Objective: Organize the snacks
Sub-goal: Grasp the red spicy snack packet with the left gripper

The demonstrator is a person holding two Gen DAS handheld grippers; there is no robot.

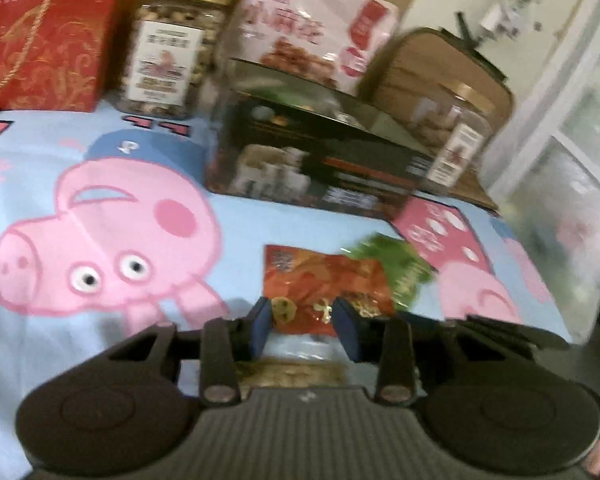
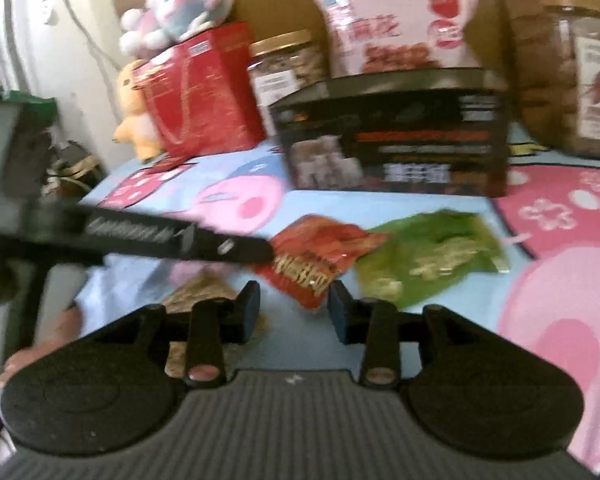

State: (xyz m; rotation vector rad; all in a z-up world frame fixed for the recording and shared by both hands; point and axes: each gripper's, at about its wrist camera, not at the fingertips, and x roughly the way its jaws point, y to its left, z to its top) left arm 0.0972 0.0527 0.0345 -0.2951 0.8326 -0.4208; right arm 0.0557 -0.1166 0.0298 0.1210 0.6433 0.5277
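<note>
Two small packets lie flat on the blue cartoon sheet (image 1: 100, 360): red packet (image 1: 320, 280) and, touching its right edge, green packet (image 2: 432, 256). My left gripper (image 1: 302, 320) is nearer the red one, which lies just ahead, long side across its empty, narrowly parted jaws. My right gripper (image 2: 294, 312), also empty and parted, sits near both. Behind them I count two jars, one dark box (image 1: 320, 164).

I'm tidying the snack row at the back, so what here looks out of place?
Two small packets lie loose on the bed sheet, apart from the standing row: a red packet and a green packet, both flat and askew, edges touching. The black box and jars stand upright behind them.
</note>
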